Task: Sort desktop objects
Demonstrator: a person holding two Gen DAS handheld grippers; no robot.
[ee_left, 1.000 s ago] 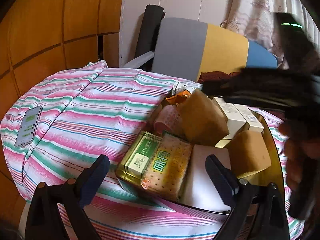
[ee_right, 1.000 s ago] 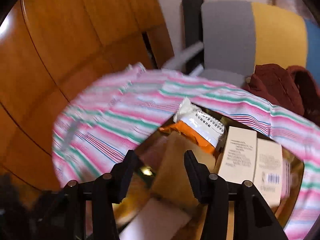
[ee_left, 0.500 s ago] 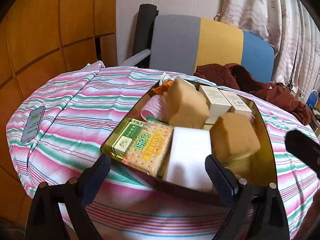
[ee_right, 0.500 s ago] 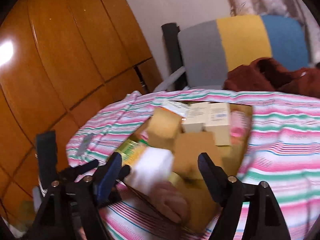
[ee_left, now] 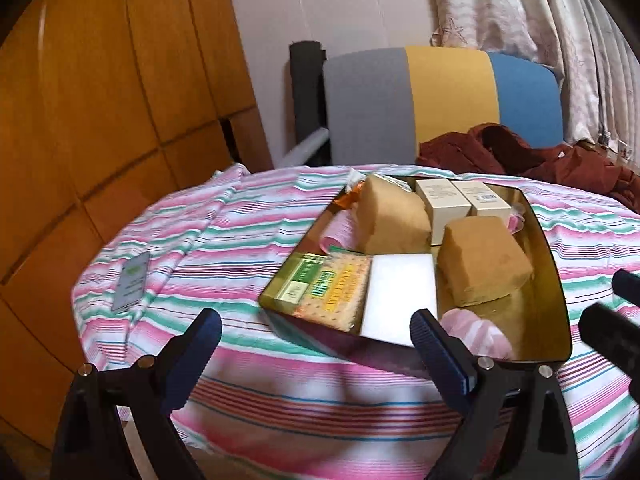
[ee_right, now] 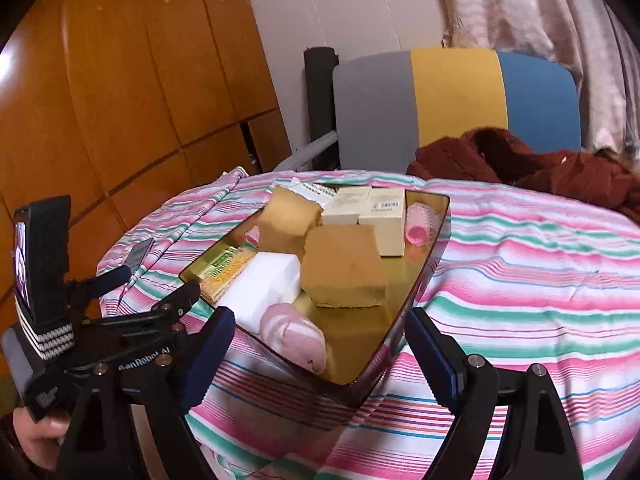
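Round surface (ee_left: 248, 236) under a striped cloth, gold tray (ee_left: 548, 264) near its middle, packed with brown blocks (ee_left: 484, 264), a white sponge (ee_left: 400, 292), cracker packet (ee_left: 340, 292), two cream boxes (ee_left: 444, 204). Left wrist view only — a phone (ee_left: 132, 280) lying flat on the cloth. Right wrist view only — the left gripper (ee_right: 156, 292) from outside, a hand (ee_right: 36, 432) beneath it, plus a pink roller (ee_right: 418, 224) beside the boxes. Rolled pink sock (ee_right: 292, 334) at the tray's near end. Both jaws wide apart, empty — right gripper (ee_right: 316, 344) short of the tray's corner.

Gold tray (ee_left: 556, 276) of sponges (ee_left: 484, 264), boxes (ee_left: 442, 204)
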